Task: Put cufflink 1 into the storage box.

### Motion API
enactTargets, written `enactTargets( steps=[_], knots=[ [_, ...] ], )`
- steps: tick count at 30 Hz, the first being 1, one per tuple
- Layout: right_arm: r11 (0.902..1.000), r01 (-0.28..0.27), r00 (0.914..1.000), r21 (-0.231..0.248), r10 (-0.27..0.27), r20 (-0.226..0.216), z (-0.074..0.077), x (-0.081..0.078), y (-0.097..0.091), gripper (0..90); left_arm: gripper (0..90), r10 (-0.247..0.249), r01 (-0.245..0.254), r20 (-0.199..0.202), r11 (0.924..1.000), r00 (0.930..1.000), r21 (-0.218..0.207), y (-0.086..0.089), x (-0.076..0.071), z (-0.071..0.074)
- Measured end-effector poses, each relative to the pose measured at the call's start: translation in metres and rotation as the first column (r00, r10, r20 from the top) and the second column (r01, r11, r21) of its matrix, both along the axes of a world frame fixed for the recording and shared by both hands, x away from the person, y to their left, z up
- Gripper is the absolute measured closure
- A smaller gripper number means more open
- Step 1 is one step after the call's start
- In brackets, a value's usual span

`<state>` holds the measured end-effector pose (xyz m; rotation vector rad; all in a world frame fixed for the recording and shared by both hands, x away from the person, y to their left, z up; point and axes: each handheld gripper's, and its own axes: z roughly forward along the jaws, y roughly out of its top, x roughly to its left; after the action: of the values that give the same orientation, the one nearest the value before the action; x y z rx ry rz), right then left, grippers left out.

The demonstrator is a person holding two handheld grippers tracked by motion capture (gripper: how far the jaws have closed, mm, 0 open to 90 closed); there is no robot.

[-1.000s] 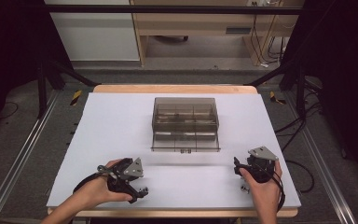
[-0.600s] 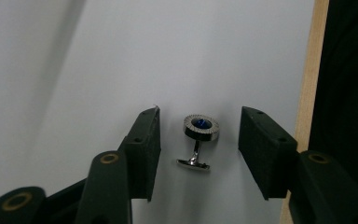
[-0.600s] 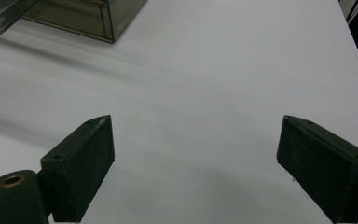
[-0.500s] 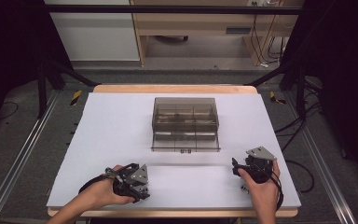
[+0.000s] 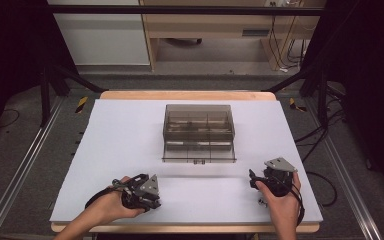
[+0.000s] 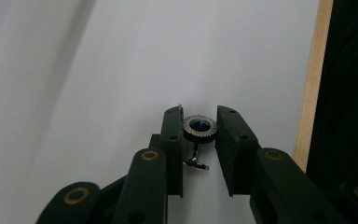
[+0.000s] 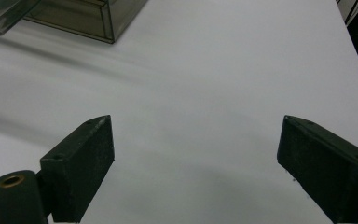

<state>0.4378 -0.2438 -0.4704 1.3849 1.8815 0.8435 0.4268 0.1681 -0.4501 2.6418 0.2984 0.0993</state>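
The left gripper [image 6: 199, 140] has just been closing its jaws, and in the left gripper view a small round brooch-like piece [image 6: 199, 128], with a toothed silver rim, a blue centre and a thin pin below it, sits between the two pads near their tips. The left pad touches its rim; on the right side the gap looks closed or nearly so, so the grip seems at best light. That is the main risk: the piece is tiny, round and hard, caught only at its edge close to the tips, so a slight twist of the hand or uneven squeeze could flick it out onto the white table [image 5: 130, 130] or over the wooden edge just to the claw's right. The pin hanging beneath may also snag the surface when lifted. The right gripper [image 7: 193, 154] stands wide open with nothing between its jaws, hovering over bare table, so it offers no backup. The smoky compartment box [image 5: 199, 132] lies well ahead of both claws, and carrying that far on a weak pinch invites a drop.
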Motion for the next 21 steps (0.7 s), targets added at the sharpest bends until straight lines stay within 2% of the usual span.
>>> enactTargets(
  steps=[4, 8, 11, 17, 21],
  knots=[
    [1.0, 0.001, 1.0, -0.001, -0.001, 0.002, 0.0, 0.0, -0.002, 11.3, 72.9, 0.0, 0.0, 0.025, 1.0, 0.9997, -0.005, -0.002, 0.001, 0.006],
    [0.9999, 0.008, 1.0, 0.006, -0.008, -0.002, -0.001, -0.001, -0.004, 10.8, 72.9, 0.015, -0.013, 0.034, 0.999, 0.9993, -0.043, -0.003, 0.003, 0.012],
    [1.0, 0.009, 1.0, 0.002, -0.009, 0.0, -0.001, -0.001, -0.005, 10.7, 72.9, 0.007, -0.005, 0.047, 0.9992, 0.9989, -0.038, -0.005, 0.004, 0.016],
    [0.9999, 0.009, 1.0, 0.005, -0.009, -0.001, -0.001, -0.001, -0.004, 10.2, 72.9, 0.004, 0.0, 0.059, 0.9975, 0.9983, -0.07, -0.015, 0.001, 0.022],
    [0.9999, 0.006, 1.0, 0.016, -0.006, 0.0, -0.002, -0.001, -0.005, 10.1, 73.0, -0.011, 0.017, 0.076, 0.9969, 0.9971, -0.076, -0.026, 0.001, 0.028]
  ],
)
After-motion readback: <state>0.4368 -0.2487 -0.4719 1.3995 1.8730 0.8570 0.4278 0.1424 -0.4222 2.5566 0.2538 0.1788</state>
